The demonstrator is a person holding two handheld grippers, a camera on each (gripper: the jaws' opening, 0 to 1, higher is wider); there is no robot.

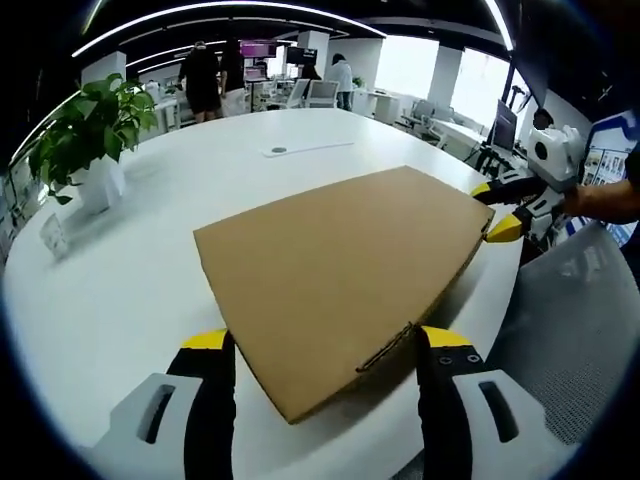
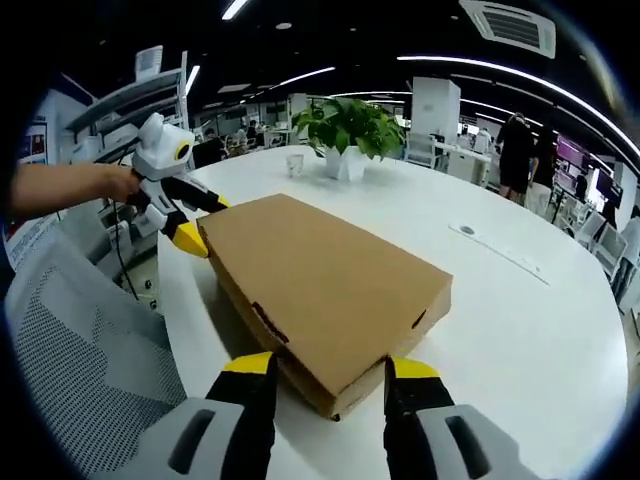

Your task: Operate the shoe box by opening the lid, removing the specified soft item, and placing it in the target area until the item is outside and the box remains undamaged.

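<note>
The closed shoe box (image 1: 345,270) (image 2: 325,280) is laid flat at the white counter's (image 1: 130,280) (image 2: 520,330) near edge. Opposite corners are straddled by the left tool (image 1: 328,350) (image 2: 197,225) and right tool (image 2: 328,378) (image 1: 500,208), jaws spread, nothing gripped. A potted plant (image 1: 88,135) (image 2: 345,135) is seen well behind; a mesh chair (image 2: 75,370) is seen beside the counter.

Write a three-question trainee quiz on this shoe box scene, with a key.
1. True or false: the lid of the shoe box is already open.
2. What stands on the white table beyond the box? A) potted plant B) kettle C) laptop
3. Fill in: the left gripper and the right gripper each straddle a ____ of the box.

Key:
1. False; the lid lies flat and closed.
2. A
3. Corner; each gripper's jaws stand apart on either side of one, at opposite ends of the box.
</note>
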